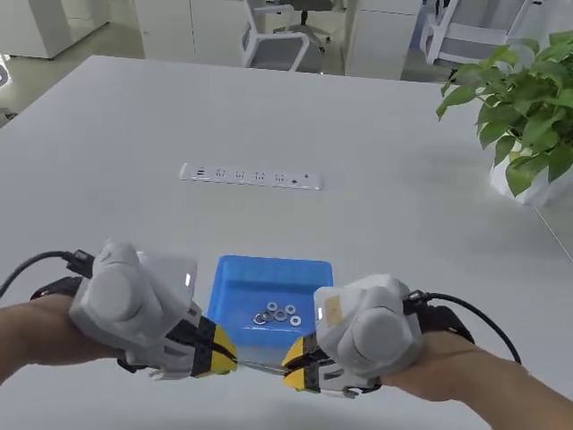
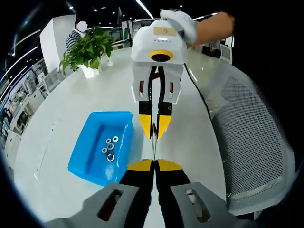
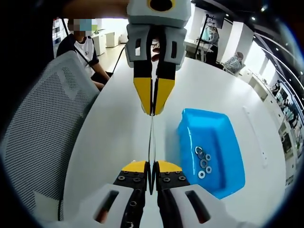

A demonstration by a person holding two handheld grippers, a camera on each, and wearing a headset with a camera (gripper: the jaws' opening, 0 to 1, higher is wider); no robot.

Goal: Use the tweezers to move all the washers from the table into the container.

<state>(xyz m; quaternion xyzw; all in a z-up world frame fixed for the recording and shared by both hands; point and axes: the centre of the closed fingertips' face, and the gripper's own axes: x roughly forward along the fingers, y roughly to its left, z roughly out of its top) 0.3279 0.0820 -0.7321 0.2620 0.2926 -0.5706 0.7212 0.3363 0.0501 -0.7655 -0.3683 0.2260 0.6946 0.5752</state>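
Yellow-tipped fingers [image 2: 141,165] of the left gripper [image 2: 154,165] are pressed together on one end of the slim metal tweezers [image 2: 154,148], while the right gripper [image 3: 151,167], facing it tip to tip, has its own fingers [image 3: 166,167] closed on the other end, so the tool spans the short gap between the two. In the head view the pair meet low over the near edge of the white bench [image 1: 358,134], each gripper held in one of the person's hands. Just beyond the fingertips sits the blue container [image 1: 269,262], resting on the bench, and a small cluster of washers [image 1: 277,314] lies together on its floor; in the left gripper view the container lies left of the tweezers, in the right gripper view to their right. Farther across the bench a white power strip [image 1: 251,176] lies flat, well apart from the container. A potted plant [image 1: 528,116] stands at the far right edge. A grey mesh chair [image 2: 251,142] sits beside the bench on the person's side.
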